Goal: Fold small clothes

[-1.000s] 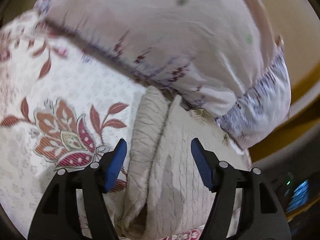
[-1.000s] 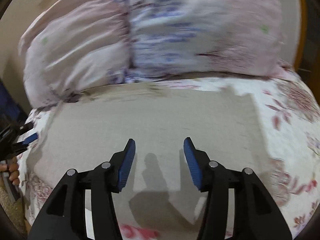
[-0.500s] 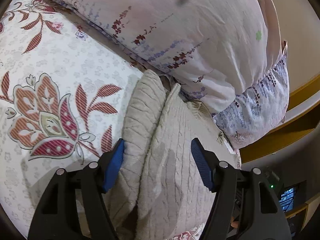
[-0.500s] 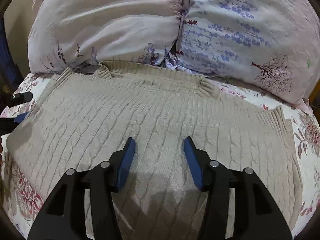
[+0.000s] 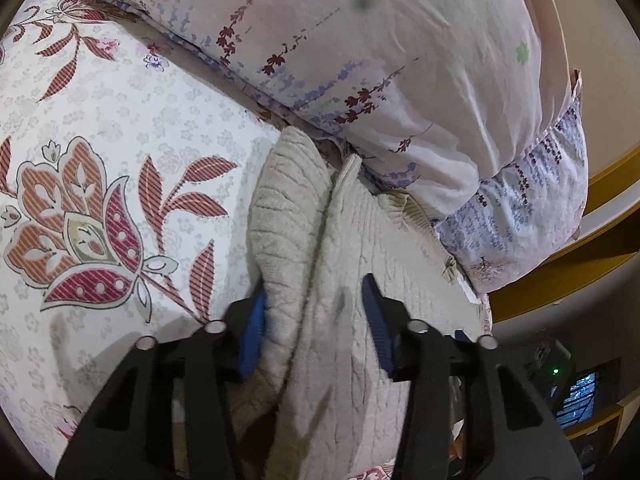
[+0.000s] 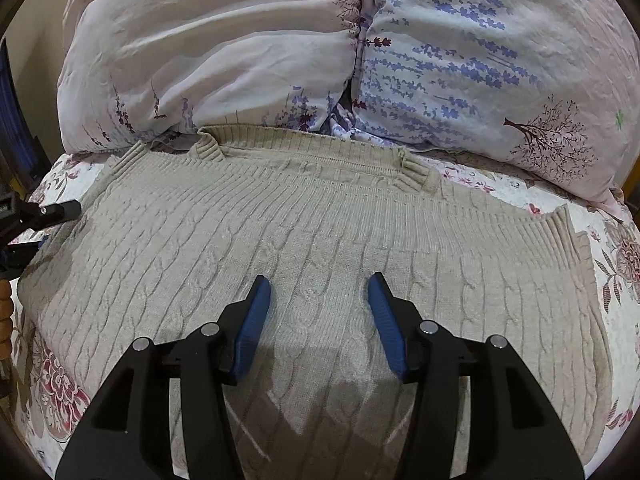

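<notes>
A beige cable-knit sweater (image 6: 320, 220) lies flat on the floral bedsheet (image 5: 120, 120), its neckline toward the pillows. In the left wrist view one side of the sweater (image 5: 352, 248) is folded in, and the sleeve fold (image 5: 288, 208) forms a ridge. My left gripper (image 5: 314, 320) straddles that ridge with its jaws closing. The left pad touches the fold and the right pad rests on the knit, not pinching. My right gripper (image 6: 320, 312) hovers open over the middle of the sweater body with nothing raised between its pads. The left gripper (image 6: 40, 216) shows at the left edge of the right wrist view.
Two large floral pillows (image 6: 220, 48) (image 6: 480, 60) lie right behind the sweater's neckline. A wooden bed frame (image 5: 560, 276) runs along the right. A lit screen (image 5: 580, 396) sits low right. A person's fingers (image 6: 5, 304) show at the left edge.
The left gripper's jaws have narrowed around the sleeve fold. The right gripper swung in over the sweater, then held still with the same gap.
</notes>
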### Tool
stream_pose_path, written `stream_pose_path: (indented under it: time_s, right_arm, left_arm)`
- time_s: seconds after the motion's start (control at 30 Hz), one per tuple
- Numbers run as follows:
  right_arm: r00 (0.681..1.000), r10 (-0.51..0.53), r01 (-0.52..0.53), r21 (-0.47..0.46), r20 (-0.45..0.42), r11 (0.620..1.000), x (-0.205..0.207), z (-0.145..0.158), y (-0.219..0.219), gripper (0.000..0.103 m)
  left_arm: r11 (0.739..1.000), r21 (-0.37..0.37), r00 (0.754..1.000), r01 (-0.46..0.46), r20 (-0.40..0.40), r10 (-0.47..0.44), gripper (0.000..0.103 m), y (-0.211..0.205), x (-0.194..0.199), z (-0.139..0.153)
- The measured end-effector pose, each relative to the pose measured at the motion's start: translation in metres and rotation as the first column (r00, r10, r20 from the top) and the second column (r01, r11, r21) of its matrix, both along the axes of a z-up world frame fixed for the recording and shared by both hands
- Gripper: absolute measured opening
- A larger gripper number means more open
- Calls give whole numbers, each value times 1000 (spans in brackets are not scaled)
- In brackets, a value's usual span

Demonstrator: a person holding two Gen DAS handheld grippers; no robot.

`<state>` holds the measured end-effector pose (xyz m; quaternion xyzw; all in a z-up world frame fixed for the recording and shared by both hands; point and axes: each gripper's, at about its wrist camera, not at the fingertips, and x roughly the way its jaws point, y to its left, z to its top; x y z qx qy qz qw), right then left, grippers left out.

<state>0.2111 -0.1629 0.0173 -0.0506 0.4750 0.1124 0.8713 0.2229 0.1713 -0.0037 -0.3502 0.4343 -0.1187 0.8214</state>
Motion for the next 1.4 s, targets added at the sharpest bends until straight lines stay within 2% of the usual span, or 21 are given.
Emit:
stream_pose_path:
  time_s: [0.07, 0.2, 0.3, 0.47, 0.63, 0.7, 0.8, 0.87, 1.1, 1.2, 1.3, 1.4]
  right_arm:
    - [1000, 1, -1, 0, 0, 1000, 0, 0, 0, 54]
    - [1000, 2, -2, -1, 0, 1000, 0, -1, 0, 54]
    - [1000, 3, -3, -2, 0, 1000, 0, 0, 0, 54]
    - [1000, 3, -3, -3, -1, 1000, 0, -1, 1, 54]
    - [1000, 7, -7, -5, 3, 1000, -1, -1, 2, 54]
    - [1000, 8, -8, 27, -9, 1000, -1, 2, -3, 54]
    - [999, -41, 42, 171, -8, 984, -3, 19, -32, 53]
    - [995, -92, 85, 211, 24, 974, -8, 33, -57, 53]
    - [968, -245, 222, 257, 58, 940, -33, 59, -141, 54]
    - [953, -298, 274, 262, 56, 925, -41, 56, -170, 54]
    - [934, -356, 333, 275, 36, 902, -47, 50, -197, 54]
    - [912, -411, 390, 295, 8, 872, -54, 42, -221, 54]
  left_arm:
    - [1000, 14, 1000, 11, -12, -11, 28, -2, 1, -2]
    - [999, 39, 1000, 21, -11, -21, 23, -5, 2, -1]
    - [999, 26, 1000, 27, 3, -28, 20, -6, 2, 4]
    - [996, -69, 993, 62, 102, -55, 17, -14, -1, 31]
    - [987, -113, 975, 114, 202, -90, 16, -39, 1, 63]
    - [984, -130, 971, 125, 219, -94, 15, -48, 2, 70]
    - [975, -148, 959, 166, 254, -125, 15, -74, 6, 84]
    - [969, -148, 949, 197, 277, -151, 14, -91, 7, 93]
    - [938, -137, 913, 318, 310, -264, 14, -178, 14, 108]
    - [918, -136, 897, 373, 306, -319, 14, -220, 16, 102]
    - [903, -104, 882, 417, 287, -374, 14, -268, 14, 86]
    - [885, -85, 877, 458, 207, -434, 14, -315, 17, 53]
